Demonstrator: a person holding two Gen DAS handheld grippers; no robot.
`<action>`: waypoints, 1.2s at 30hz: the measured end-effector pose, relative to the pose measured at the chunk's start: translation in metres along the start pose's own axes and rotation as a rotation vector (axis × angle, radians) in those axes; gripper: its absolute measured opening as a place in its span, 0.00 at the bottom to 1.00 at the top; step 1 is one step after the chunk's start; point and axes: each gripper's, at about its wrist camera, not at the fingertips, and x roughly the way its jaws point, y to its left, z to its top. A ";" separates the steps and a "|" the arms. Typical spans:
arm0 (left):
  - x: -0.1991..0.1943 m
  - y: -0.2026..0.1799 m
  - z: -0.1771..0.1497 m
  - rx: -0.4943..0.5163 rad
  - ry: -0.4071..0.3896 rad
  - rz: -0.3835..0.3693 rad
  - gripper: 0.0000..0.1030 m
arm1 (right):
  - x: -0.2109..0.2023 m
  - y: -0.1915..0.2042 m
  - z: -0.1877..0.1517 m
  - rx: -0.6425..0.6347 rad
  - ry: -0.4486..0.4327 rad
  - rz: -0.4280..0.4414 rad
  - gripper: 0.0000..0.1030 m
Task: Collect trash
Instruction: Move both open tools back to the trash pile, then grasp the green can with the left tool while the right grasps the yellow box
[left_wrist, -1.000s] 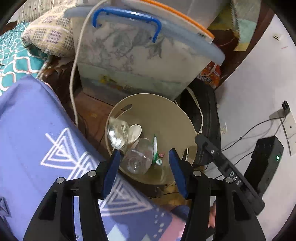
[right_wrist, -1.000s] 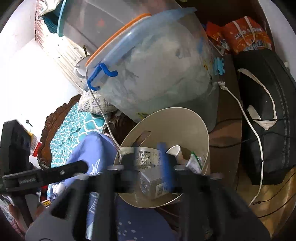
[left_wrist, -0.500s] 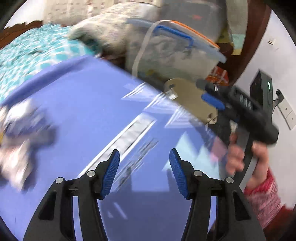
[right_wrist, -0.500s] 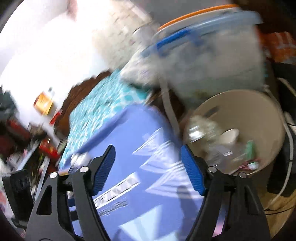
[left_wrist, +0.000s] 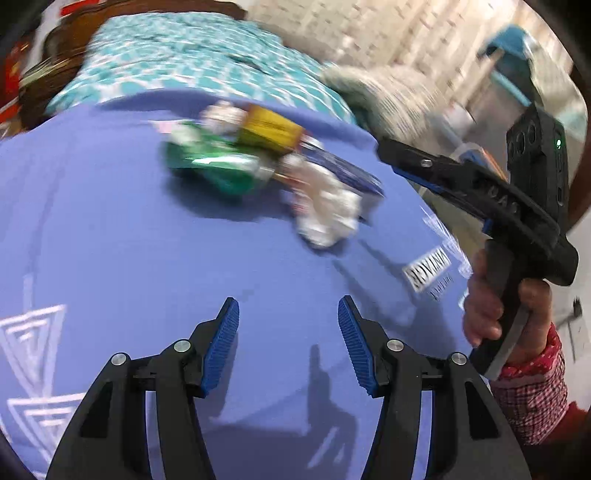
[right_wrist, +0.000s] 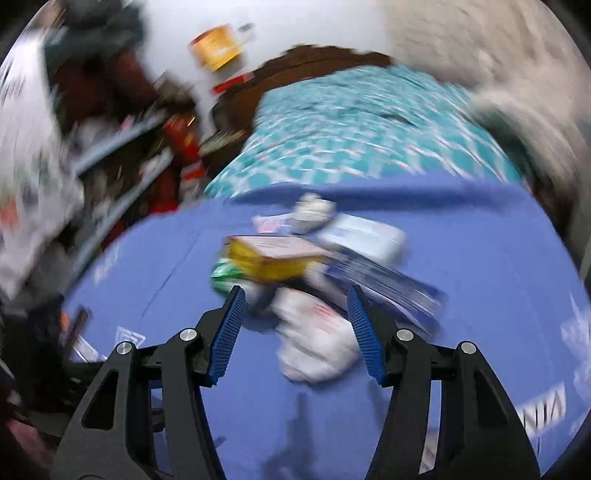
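Note:
A pile of trash lies on a blue-purple sheet (left_wrist: 147, 258): a green wrapper (left_wrist: 218, 166), a yellow box (left_wrist: 269, 127), a crumpled white paper wad (left_wrist: 327, 210) and a dark blue packet (left_wrist: 343, 173). My left gripper (left_wrist: 288, 325) is open and empty, well short of the pile. My right gripper (right_wrist: 293, 314) is open and empty, just before the white wad (right_wrist: 314, 339), with the yellow box (right_wrist: 273, 256), the green wrapper (right_wrist: 225, 277) and the blue packet (right_wrist: 384, 284) beyond. The right gripper also shows at the right in the left wrist view (left_wrist: 410, 160). Both views are blurred.
A teal patterned bedspread (right_wrist: 369, 136) and a dark wooden headboard (right_wrist: 295, 70) lie beyond the sheet. Cluttered shelves (right_wrist: 110, 140) stand at the left. A patterned pillow (left_wrist: 391, 96) lies at the far right of the bed.
Both grippers have swung away from the beige bin with its bottles and now face the trash pile on the sheet. The right gripper released its bottle and is now open.

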 end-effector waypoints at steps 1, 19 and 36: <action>-0.006 0.007 -0.001 -0.017 -0.009 0.003 0.52 | 0.010 0.015 0.007 -0.059 0.018 -0.021 0.62; 0.020 0.078 0.074 -0.336 0.010 -0.209 0.68 | 0.018 0.035 -0.030 -0.140 0.053 -0.137 0.25; 0.040 0.065 0.079 -0.384 0.016 -0.249 0.23 | -0.134 -0.032 -0.165 0.332 -0.100 0.058 0.27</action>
